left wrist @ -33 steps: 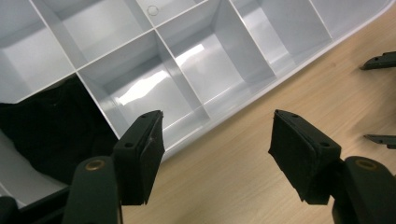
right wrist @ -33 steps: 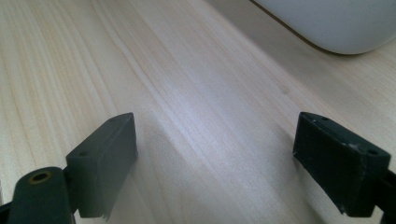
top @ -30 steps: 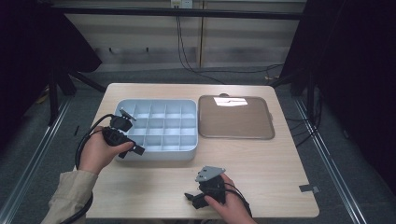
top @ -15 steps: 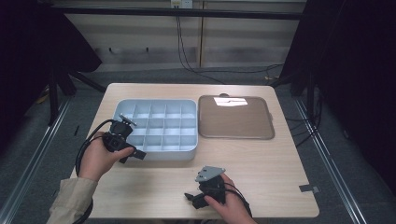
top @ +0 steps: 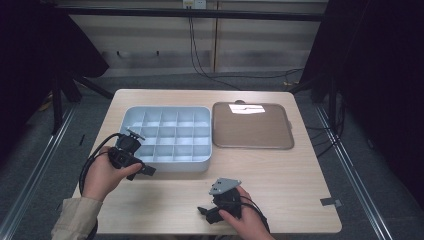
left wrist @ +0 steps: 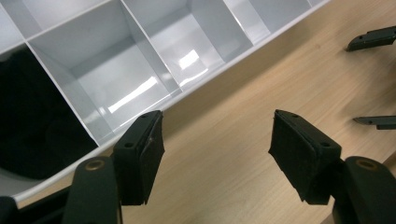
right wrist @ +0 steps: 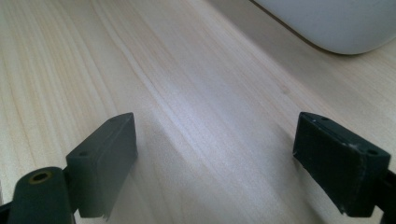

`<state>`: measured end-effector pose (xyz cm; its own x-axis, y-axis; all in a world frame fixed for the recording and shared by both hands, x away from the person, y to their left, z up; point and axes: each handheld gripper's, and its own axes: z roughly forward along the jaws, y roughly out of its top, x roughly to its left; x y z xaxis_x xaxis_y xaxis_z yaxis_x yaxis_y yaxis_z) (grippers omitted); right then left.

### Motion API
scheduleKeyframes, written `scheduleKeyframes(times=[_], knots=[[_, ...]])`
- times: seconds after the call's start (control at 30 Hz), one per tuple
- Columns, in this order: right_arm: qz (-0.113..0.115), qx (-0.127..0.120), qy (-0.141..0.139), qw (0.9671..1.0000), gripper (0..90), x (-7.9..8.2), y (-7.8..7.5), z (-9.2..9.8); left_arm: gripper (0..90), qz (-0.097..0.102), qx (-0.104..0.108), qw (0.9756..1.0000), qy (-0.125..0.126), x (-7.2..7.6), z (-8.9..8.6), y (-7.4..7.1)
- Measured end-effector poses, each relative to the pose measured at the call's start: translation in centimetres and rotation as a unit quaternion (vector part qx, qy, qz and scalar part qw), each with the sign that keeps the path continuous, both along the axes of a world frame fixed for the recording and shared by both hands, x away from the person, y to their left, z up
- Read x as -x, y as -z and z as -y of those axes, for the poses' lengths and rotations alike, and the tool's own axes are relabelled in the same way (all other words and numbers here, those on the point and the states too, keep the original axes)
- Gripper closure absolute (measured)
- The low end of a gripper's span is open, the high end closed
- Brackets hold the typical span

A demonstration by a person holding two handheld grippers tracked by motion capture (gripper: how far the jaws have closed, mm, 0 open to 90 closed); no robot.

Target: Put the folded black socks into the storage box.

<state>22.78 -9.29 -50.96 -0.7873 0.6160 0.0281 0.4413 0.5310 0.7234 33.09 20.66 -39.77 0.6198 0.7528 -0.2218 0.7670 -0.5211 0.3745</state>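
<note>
Pale grey, the divided tray [top: 167, 137] sits mid-table; the left gripper [top: 142, 167] hovers at its near left corner, jaws spread and empty, while the right gripper [top: 207, 212] rests nearer the person, also spread. Approach the tray's rim squarely before pinching. A dark shape in one corner compartment is unclear.

Your left gripper [top: 142, 169] sits just beside near wall of compartment tray [top: 167, 136]; that wall blocks straight push forward, dividers split tray into small cells. Flat lid [top: 251, 126] lies close right of tray, narrow gap between. Bare table [top: 280, 180] around your right gripper [top: 202, 212] gives open passage.
</note>
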Motion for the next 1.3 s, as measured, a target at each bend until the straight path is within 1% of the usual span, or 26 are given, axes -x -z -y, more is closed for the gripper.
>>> scheduleKeyframes(times=[0.03, 0.07, 0.1, 0.2, 0.23, 0.33, 0.5, 0.7, 0.73, 0.83, 0.9, 0.97, 1.07, 1.1, 1.17, 1.23, 1.27, 1.3], knots=[[0.000, 0.000, 0.000, 1.0000, 13.2, 0.0, 0.0, 0.0, 34.6, -0.001, 0.001, 1.0000, -0.002, 0.1, 0.0, 0.1], [0.000, 0.000, 0.000, 1.0000, 13.2, 0.0, 0.0, 0.0, 34.5, -0.001, -0.001, 1.0000, 0.004, 0.1, -0.1, 0.1], [0.000, 0.000, 0.000, 1.0000, 13.3, 0.0, 0.0, 0.0, 34.5, 0.000, 0.001, 1.0000, 0.000, 0.2, 0.0, 0.2], [0.000, 0.000, 0.000, 1.0000, 13.2, 0.0, 0.0, 0.0, 34.5, 0.001, 0.006, 1.0000, 0.001, 0.4, 0.0, 0.4], [0.000, 0.000, 0.000, 1.0000, 13.2, 0.0, 0.0, 0.0, 34.5, 0.000, 0.003, 1.0000, 0.006, 0.5, 0.0, 0.4], [0.000, 0.000, 0.000, 1.0000, 13.3, 0.0, 0.0, 0.0, 34.5, -0.001, 0.006, 1.0000, 0.003, 0.7, 0.1, 0.7], [0.000, 0.000, 0.000, 1.0000, 13.3, 0.0, 0.0, 0.0, 34.5, -0.001, 0.005, 1.0000, 0.008, 0.9, 0.2, 1.2], [0.000, 0.000, 0.000, 1.0000, 13.3, 0.0, 0.0, 0.0, 34.2, -0.003, 0.010, 0.9999, 0.011, 1.2, 0.0, 2.0], [0.000, 0.000, 0.000, 1.0000, 13.3, 0.0, 0.0, 0.0, 34.1, -0.003, 0.013, 0.9999, 0.009, 1.2, 0.0, 2.1], [0.000, 0.000, 0.000, 1.0000, 13.3, 0.0, 0.0, 0.0, 34.0, -0.003, 0.012, 0.9998, 0.013, 1.3, 0.0, 2.4], [0.000, 0.000, 0.000, 1.0000, 13.2, 0.0, 0.0, 0.0, 34.0, -0.004, 0.016, 0.9998, 0.014, 1.4, 0.0, 2.5], [0.000, 0.000, 0.000, 1.0000, 13.3, 0.0, 0.0, 0.0, 34.0, -0.002, 0.015, 0.9998, 0.013, 1.5, 0.0, 2.7], [0.000, 0.000, 0.000, 1.0000, 13.3, 0.0, 0.0, 0.0, 33.9, -0.004, 0.016, 0.9998, 0.014, 1.6, -0.1, 3.0], [0.000, 0.000, 0.000, 1.0000, 13.3, 0.0, 0.0, 0.0, 33.6, -0.003, 0.014, 0.9997, 0.018, 1.6, -0.2, 3.1], [0.000, 0.000, 0.000, 1.0000, 13.2, 0.0, 0.0, 0.0, 33.1, -0.003, 0.013, 0.9998, 0.016, 1.7, -0.2, 3.3], [0.000, 0.000, 0.000, 1.0000, 13.3, 0.0, 0.0, 0.0, 33.1, -0.004, 0.013, 0.9997, 0.018, 1.8, -0.3, 3.5], [0.000, 0.000, 0.000, 1.0000, 13.2, 0.0, 0.0, 0.0, 33.1, -0.002, 0.010, 0.9997, 0.021, 1.8, -0.3, 3.6], [0.000, 0.000, 0.000, 1.0000, 13.2, 0.0, 0.0, 0.0, 33.1, 0.000, 0.014, 0.9997, 0.021, 1.9, -0.2, 3.8]])
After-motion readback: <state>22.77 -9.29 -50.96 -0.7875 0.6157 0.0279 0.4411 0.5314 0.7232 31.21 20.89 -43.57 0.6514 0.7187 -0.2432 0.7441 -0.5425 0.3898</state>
